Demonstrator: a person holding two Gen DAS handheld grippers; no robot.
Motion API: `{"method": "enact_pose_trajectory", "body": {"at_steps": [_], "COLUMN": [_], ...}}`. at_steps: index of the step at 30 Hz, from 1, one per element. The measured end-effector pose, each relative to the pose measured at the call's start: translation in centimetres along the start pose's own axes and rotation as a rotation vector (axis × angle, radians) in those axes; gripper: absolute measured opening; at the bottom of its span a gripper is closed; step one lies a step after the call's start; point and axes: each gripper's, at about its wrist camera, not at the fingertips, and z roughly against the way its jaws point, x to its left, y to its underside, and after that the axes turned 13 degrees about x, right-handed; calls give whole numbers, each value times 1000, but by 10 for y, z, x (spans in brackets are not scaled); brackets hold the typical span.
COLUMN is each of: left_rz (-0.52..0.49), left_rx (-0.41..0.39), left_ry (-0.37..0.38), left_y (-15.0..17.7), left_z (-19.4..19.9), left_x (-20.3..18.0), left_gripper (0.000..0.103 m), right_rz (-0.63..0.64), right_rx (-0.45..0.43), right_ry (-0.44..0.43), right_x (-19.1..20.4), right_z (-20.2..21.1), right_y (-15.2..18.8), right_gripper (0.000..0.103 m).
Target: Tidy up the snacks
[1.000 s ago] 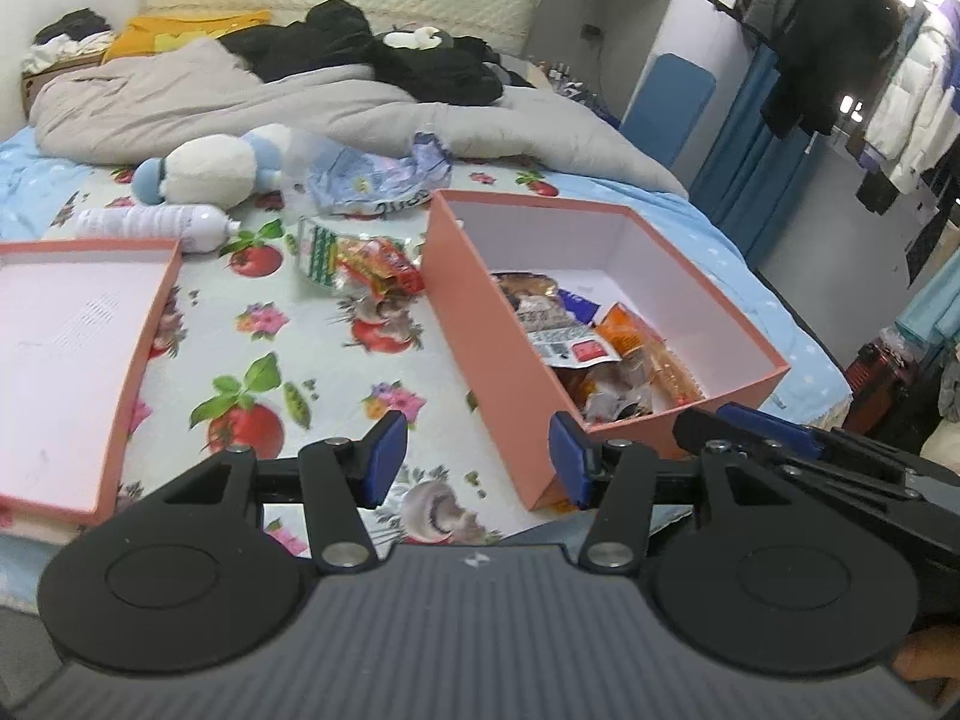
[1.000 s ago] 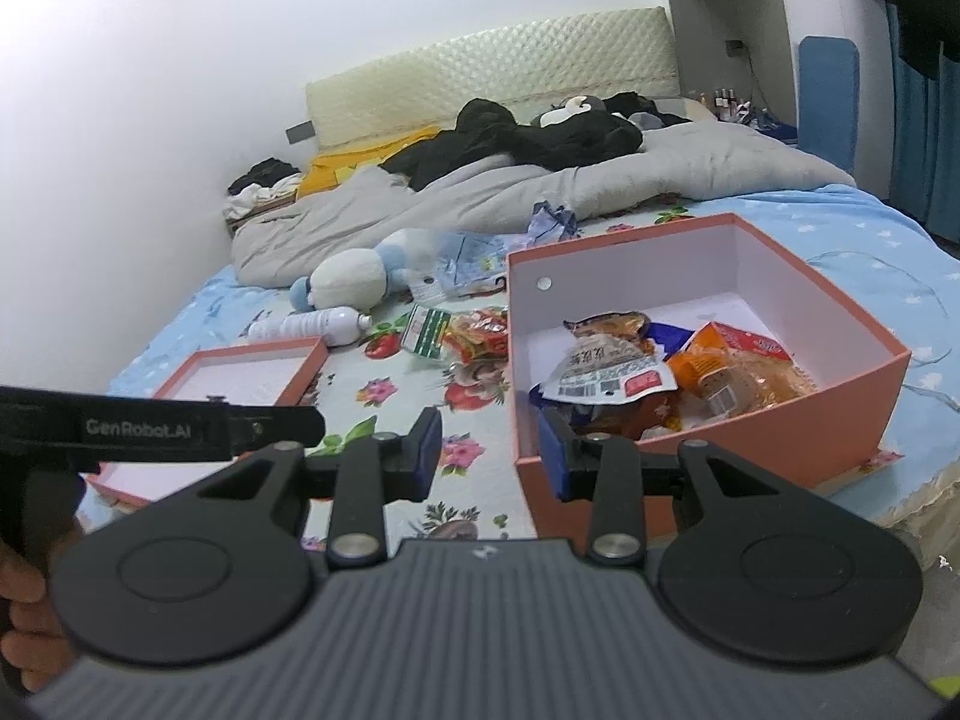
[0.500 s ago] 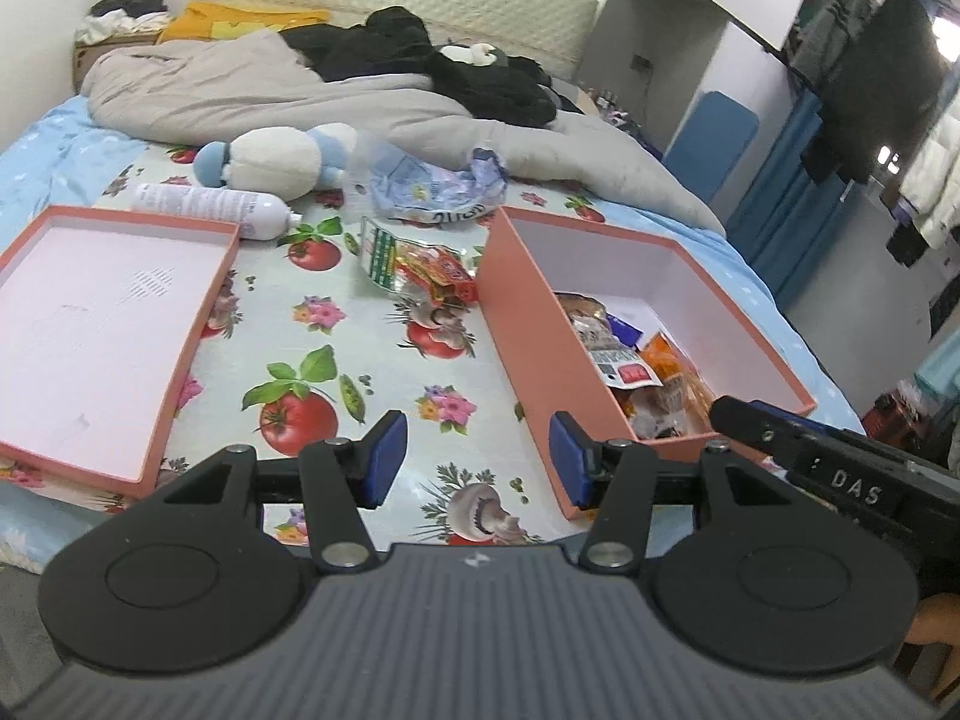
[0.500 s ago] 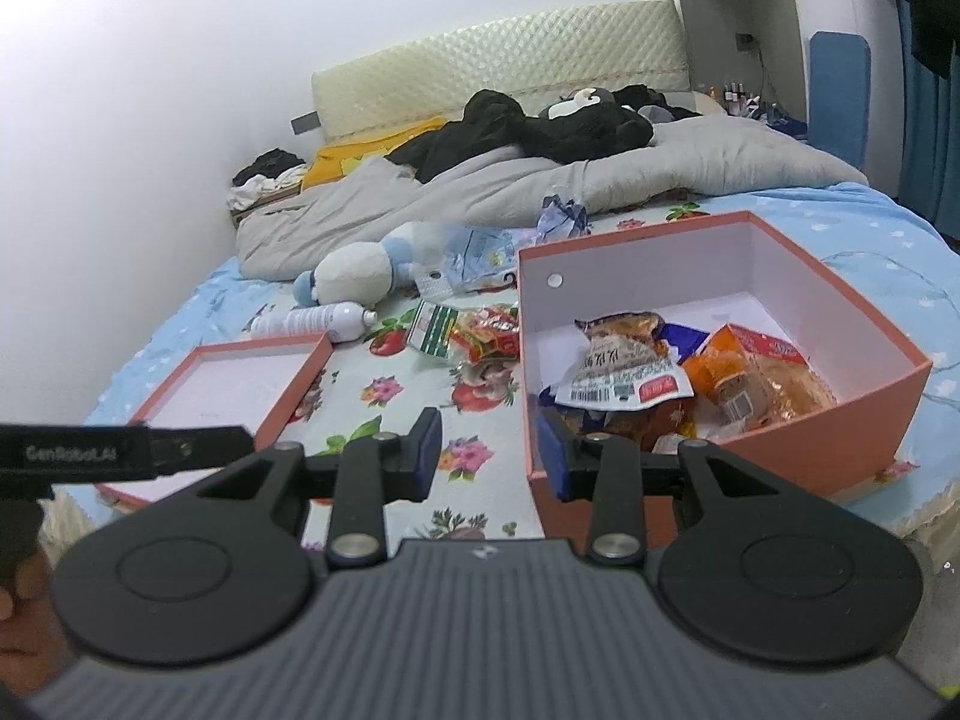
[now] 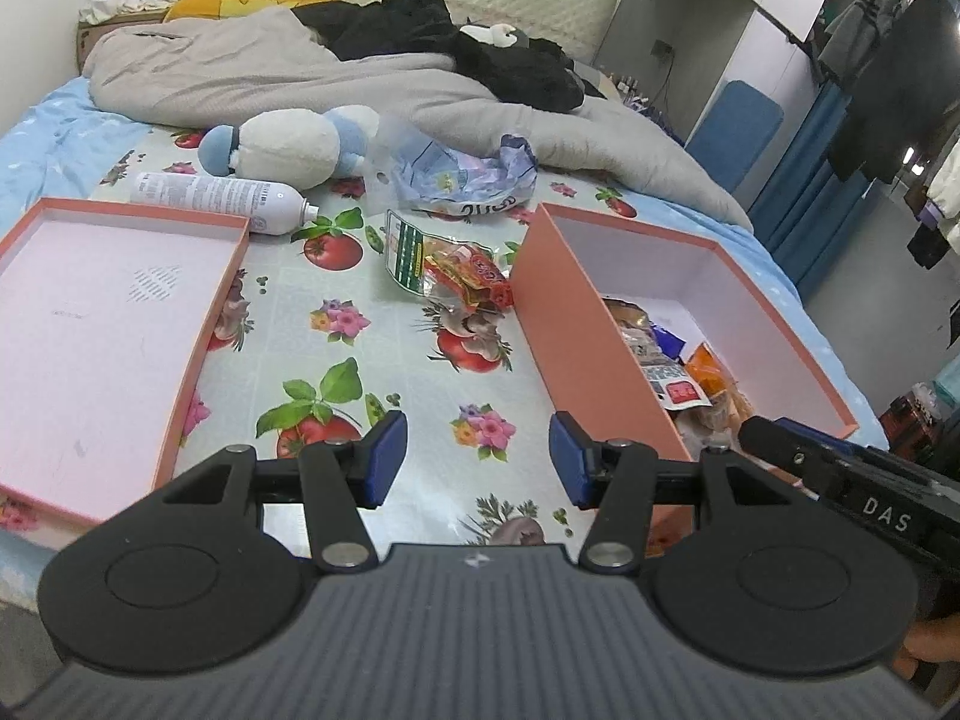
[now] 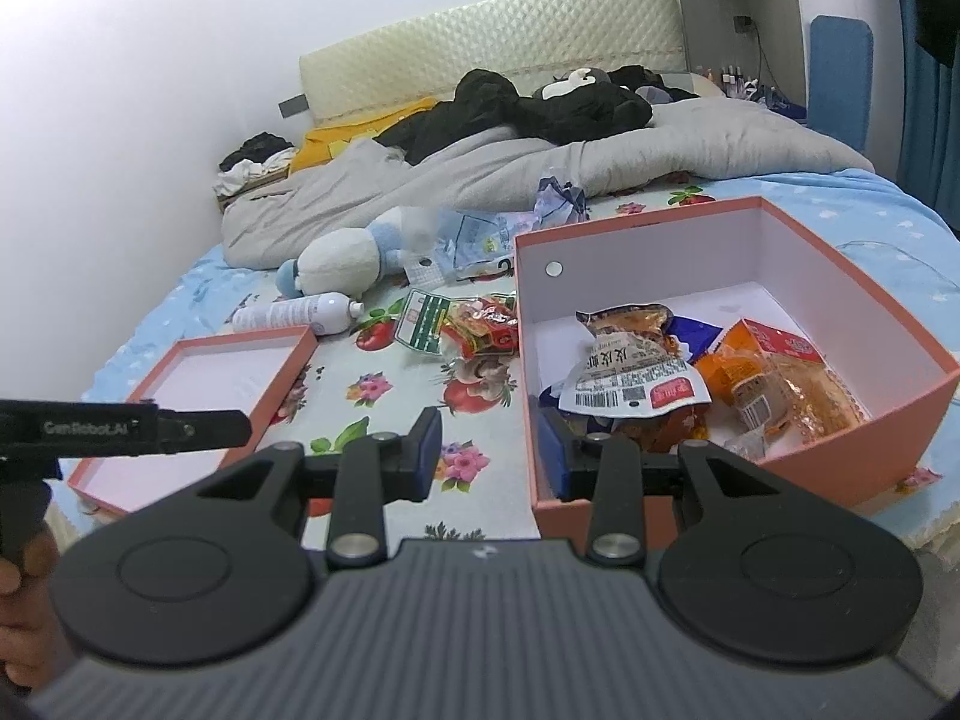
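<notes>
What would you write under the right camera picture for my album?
Open right gripper near a pink box of snacks, one snack bag outside it on the bed.

One deep box [image 6: 840,468], one lid [image 5: 114,324], one bottle [image 5: 216,195], one soft toy [image 5: 288,147], one snack bag [image 5: 450,264] on the bed (more in the box, too jumbled to count).

I've got open flowered tablecloth [image 5: 360,354] between the shallow pink box lid [image 5: 102,324] and the deep salmon cardboard box [image 5: 576,324]; its tall near wall blocks my right, and a crinkled red snack packet [image 5: 456,267] lies ahead.
</notes>
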Motion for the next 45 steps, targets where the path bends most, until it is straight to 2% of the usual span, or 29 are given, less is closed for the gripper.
{"method": "enact_pose_trajectory", "body": {"at_steps": [13,14,16,18,20,22,26,31,36,42,45], "left_rz": [-2,-4,8,35,60,74,106,131,123,149,152], "left_rx": [-9,-11,28,46,56,58,52,56,95,152,149], "left_ry": [10,14,15,42,67,81,143,228,245,240,262], "left_y": [-59,-63,-72,-78,-84,-90,-109,-149,-181,-196,-201], "left_z": [-58,-64,-84,-99,-112,-126,-154,-194,-234,-276,-289], "left_x": [36,40,53,67,80,91,111,131,141,147,147], "left_gripper": [58,58,58,59,67,70,70,70,69,67,61], "right_rz": [64,71,79,86,91,95,97,102,216,331,365], "right_rx": [-35,-29,-28,-25,-28,-48,-61,-50,-28,14,42], "right_ry": [2,-4,-16,-36,-44,-24,13,84,179,255,293], "right_x": [30,33,39,44,48,52,59,64,77,84,84], "right_z": [-56,-61,-69,-78,-88,-102,-142,-198,-242,-281,-297], "right_y": [-29,-31,-32,-35,-39,-42,-49,-49,-52,-57,-54], "right_gripper": [41,43,63,65,66,70,70,69,67,67,59]}}
